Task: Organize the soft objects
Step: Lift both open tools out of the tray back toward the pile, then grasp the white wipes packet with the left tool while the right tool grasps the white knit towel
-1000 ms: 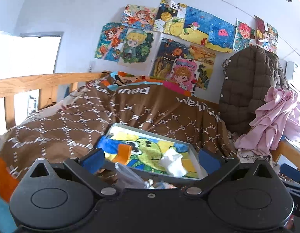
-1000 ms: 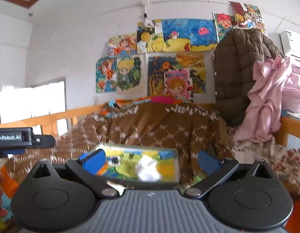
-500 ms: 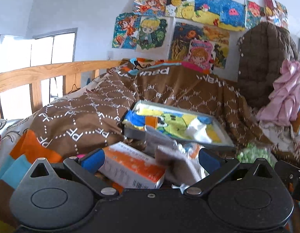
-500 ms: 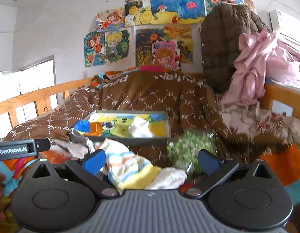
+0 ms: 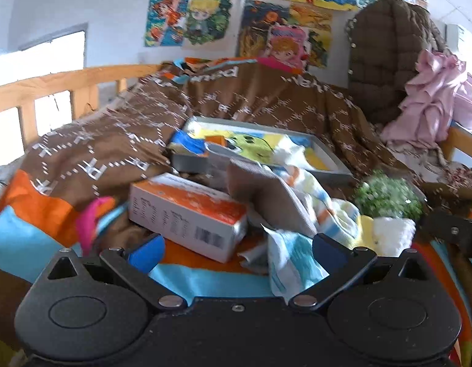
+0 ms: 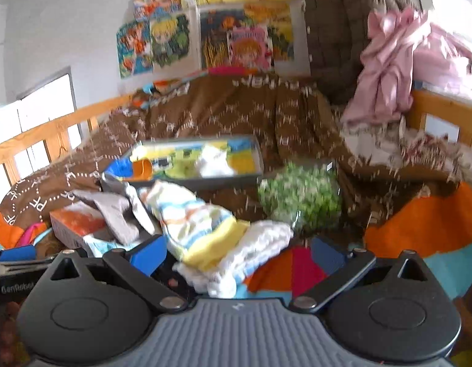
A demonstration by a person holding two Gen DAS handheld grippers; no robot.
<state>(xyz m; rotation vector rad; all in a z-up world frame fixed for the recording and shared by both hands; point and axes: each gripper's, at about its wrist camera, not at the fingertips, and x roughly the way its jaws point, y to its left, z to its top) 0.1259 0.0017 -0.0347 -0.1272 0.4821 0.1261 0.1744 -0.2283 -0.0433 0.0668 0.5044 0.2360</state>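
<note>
Brown bedding printed with white lattice lines [image 5: 119,140] covers the bed inside a pale wooden rail [image 5: 52,88] on the left, with orange and light-blue fabric patches [image 5: 31,214] lower down. Just right of a pink scrap [image 5: 89,220] lies an orange-and-white cardboard box with a barcode [image 5: 187,214], and a grey-brown folded cloth [image 5: 266,198] leans over its right end. Behind them sits a shallow grey tray lined with a bright cartoon print [image 5: 333,165], a small white cloth [image 6: 214,162] lying inside it. The left gripper [image 5: 236,253] has its blue-padded fingers [image 5: 147,250] spread wide and holds nothing; a crumpled white-and-blue wrapper [image 5: 291,260] lies just ahead, near its right finger. Right of the folded cloth is a soft striped cloth in white, blue, orange and yellow [image 6: 199,223], touching a white knitted cloth [image 6: 251,250] in front of it. The right gripper [image 6: 239,257] is also spread wide and empty, its fingers either side of those two cloths, though whether they touch is unclear through the blur. Further right rests a green-and-white speckled bundle [image 6: 300,195], then a dark brown quilted jacket [image 6: 343,30] and a pink garment [image 6: 392,64] draped at the far right.
</note>
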